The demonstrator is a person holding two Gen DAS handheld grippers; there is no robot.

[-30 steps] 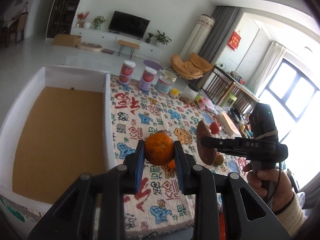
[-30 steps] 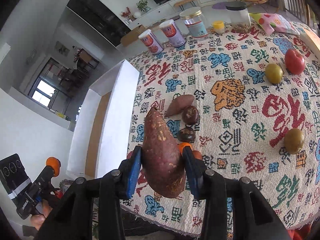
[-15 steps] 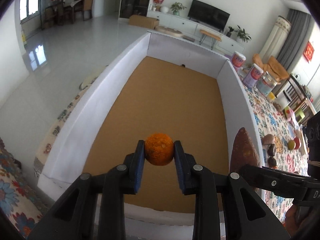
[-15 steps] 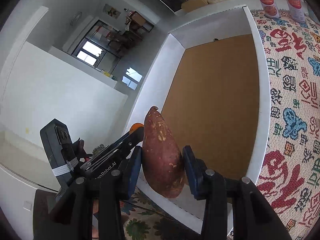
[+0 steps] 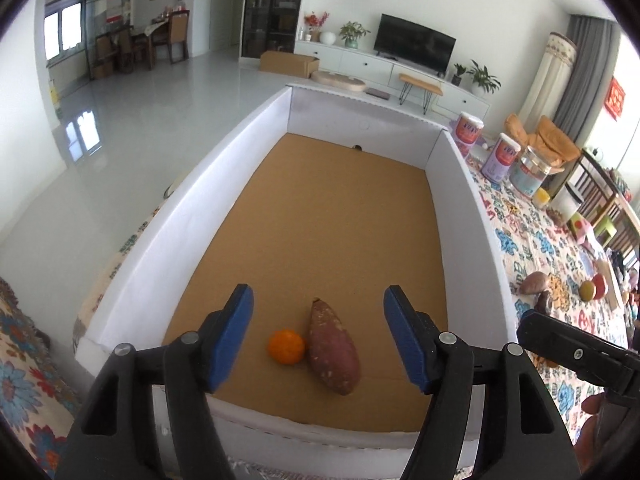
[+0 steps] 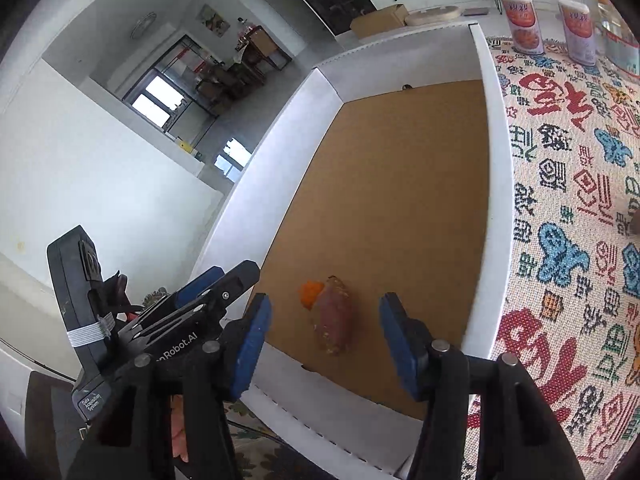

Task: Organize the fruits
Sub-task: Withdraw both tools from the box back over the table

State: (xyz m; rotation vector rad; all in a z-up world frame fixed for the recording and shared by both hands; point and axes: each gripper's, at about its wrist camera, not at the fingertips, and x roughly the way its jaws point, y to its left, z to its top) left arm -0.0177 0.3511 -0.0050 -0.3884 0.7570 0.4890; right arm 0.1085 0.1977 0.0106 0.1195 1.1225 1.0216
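Note:
An orange (image 5: 286,346) and a purple sweet potato (image 5: 332,347) lie side by side, touching, on the brown floor of a white-walled box (image 5: 466,216) near its front wall. My left gripper (image 5: 318,338) is open and empty above them. My right gripper (image 6: 324,330) is open and empty above the same spot, with the sweet potato (image 6: 334,320) and orange (image 6: 311,293) between its fingers in view. The left gripper also shows in the right wrist view (image 6: 218,284). The box wall (image 6: 496,200) borders the patterned cloth.
On the patterned tablecloth (image 5: 560,264) right of the box lie a small sweet potato (image 5: 534,282), dark fruits (image 5: 543,302), a green fruit (image 5: 587,291) and a red one (image 5: 600,286). Two cans (image 5: 502,158) and a jar (image 5: 530,176) stand at the back.
Both grippers opened and let go. The orange and the sweet potato dropped from the jaws onto the box floor, where they now lie together.

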